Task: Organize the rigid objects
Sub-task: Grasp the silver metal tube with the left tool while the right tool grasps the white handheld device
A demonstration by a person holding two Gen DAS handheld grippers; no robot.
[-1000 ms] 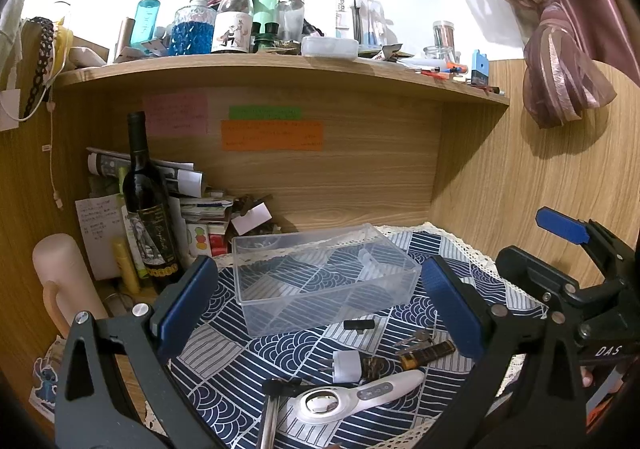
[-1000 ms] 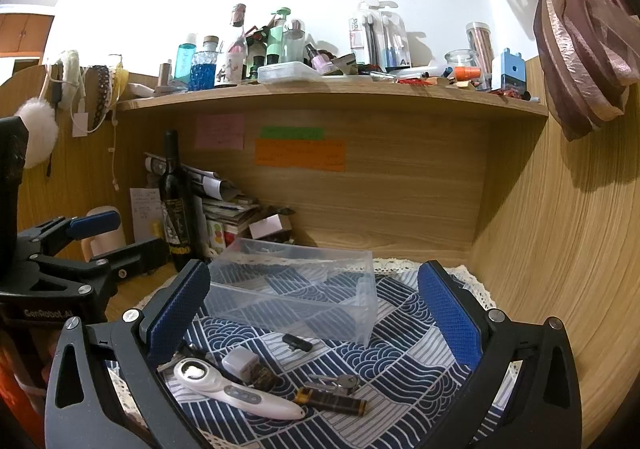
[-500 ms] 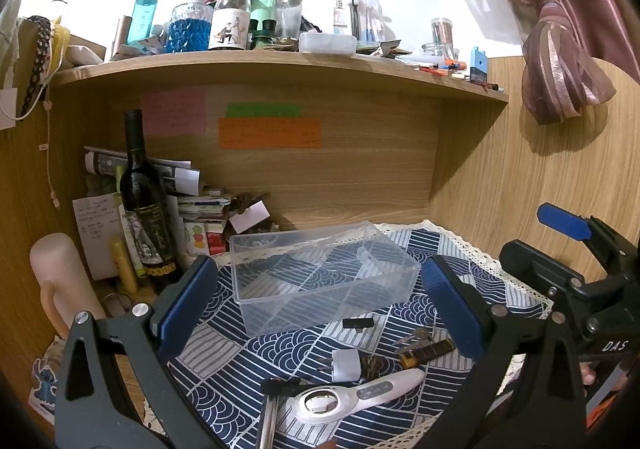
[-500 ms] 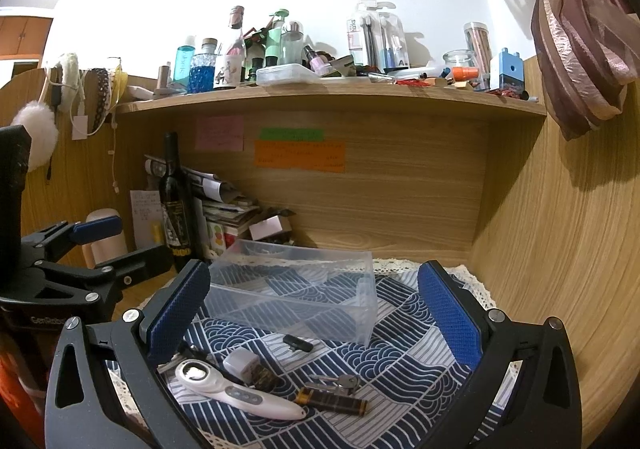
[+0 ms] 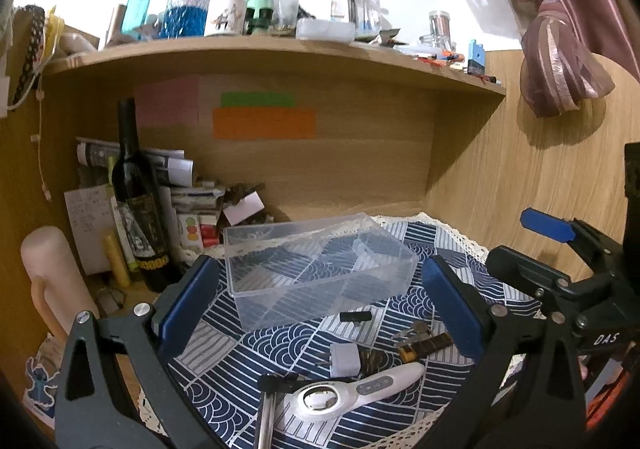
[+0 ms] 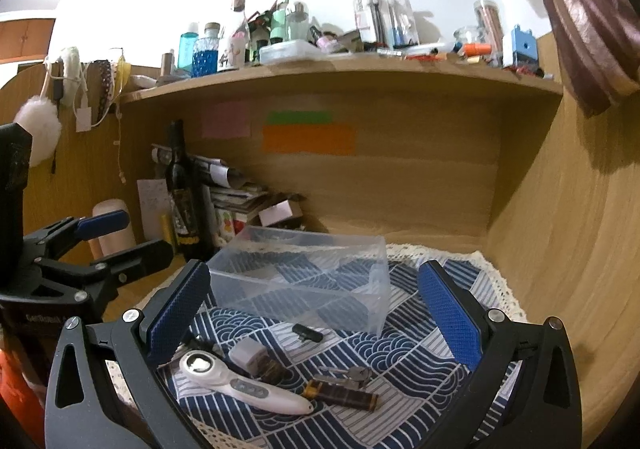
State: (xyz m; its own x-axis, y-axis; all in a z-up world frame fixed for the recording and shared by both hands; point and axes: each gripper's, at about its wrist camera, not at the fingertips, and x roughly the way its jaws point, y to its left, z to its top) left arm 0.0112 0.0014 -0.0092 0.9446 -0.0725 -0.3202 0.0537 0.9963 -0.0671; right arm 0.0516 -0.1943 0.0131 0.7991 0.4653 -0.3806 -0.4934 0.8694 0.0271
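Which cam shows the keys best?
Right wrist: the keys lie unobstructed on the cloth, next to the brown case. Left wrist shows them smaller and partly hidden near its right finger.

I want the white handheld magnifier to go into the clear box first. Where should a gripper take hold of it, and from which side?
Grip the white magnifier from above across its slim handle, near the buttons, not the round lens head. It lies flat on the patterned cloth, so the jaws can straddle the handle's width. The open right gripper seems better placed. The white plug crowds the head end.
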